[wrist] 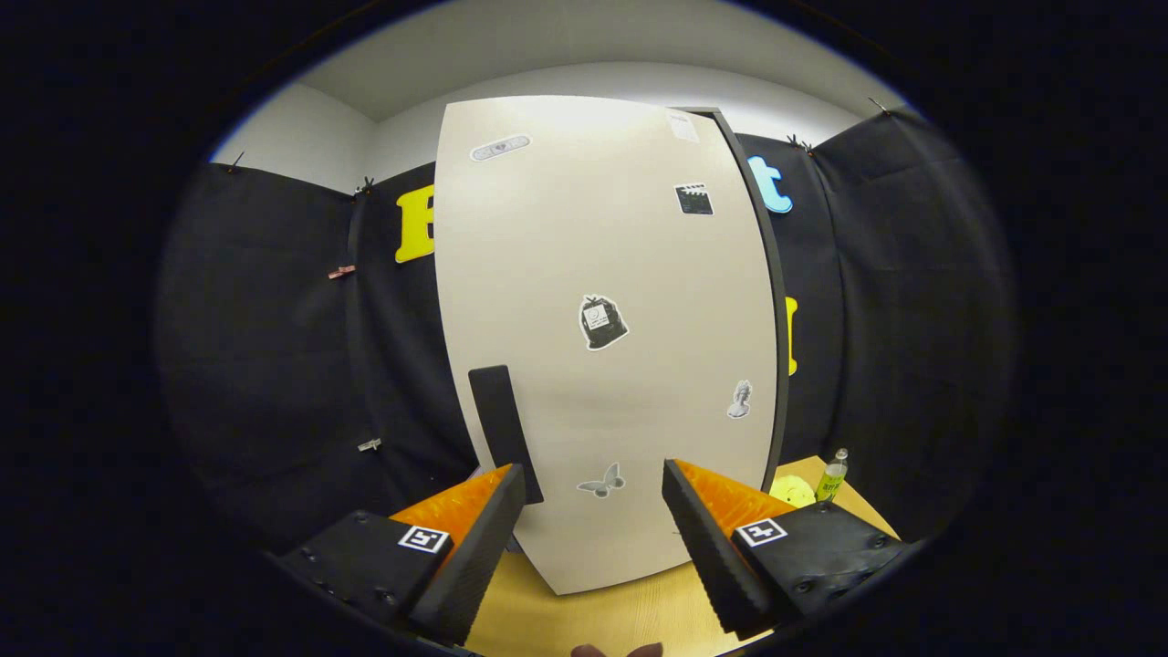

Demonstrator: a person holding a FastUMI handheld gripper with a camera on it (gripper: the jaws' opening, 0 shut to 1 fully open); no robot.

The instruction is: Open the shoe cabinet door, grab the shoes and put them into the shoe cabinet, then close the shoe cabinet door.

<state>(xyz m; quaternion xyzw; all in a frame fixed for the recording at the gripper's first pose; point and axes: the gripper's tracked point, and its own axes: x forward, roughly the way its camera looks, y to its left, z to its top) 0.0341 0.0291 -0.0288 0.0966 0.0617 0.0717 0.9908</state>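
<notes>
here the shoe cabinet (pixel 602 338) stands upright on the wooden table (pixel 602 620), close ahead of the gripper (pixel 593 497), and its pale door (pixel 566 274) lies flat across the front, so the door looks closed. a dark vertical handle (pixel 505 429) sits low on the door near one edge, just above and touching the sightline of one finger; the other finger stands off to the far side, by the butterfly sticker (pixel 602 481). the tongs are spread wide apart, with nothing between them but the lower door face, and they press on nothing. the aim looks squared on the door, likely so the handle can be reached, though that is a guess.

what the cabinet holds cannot be told, since the door hides the inside. no shoes can be made out. so this fits either a cabinet waiting to be opened or one closed again with the shoes inside.

beside the cabinet's far edge, on the table, stand a small green bottle (pixel 832 479) and a yellow object (pixel 792 493), partly hidden, too small to name.
</notes>
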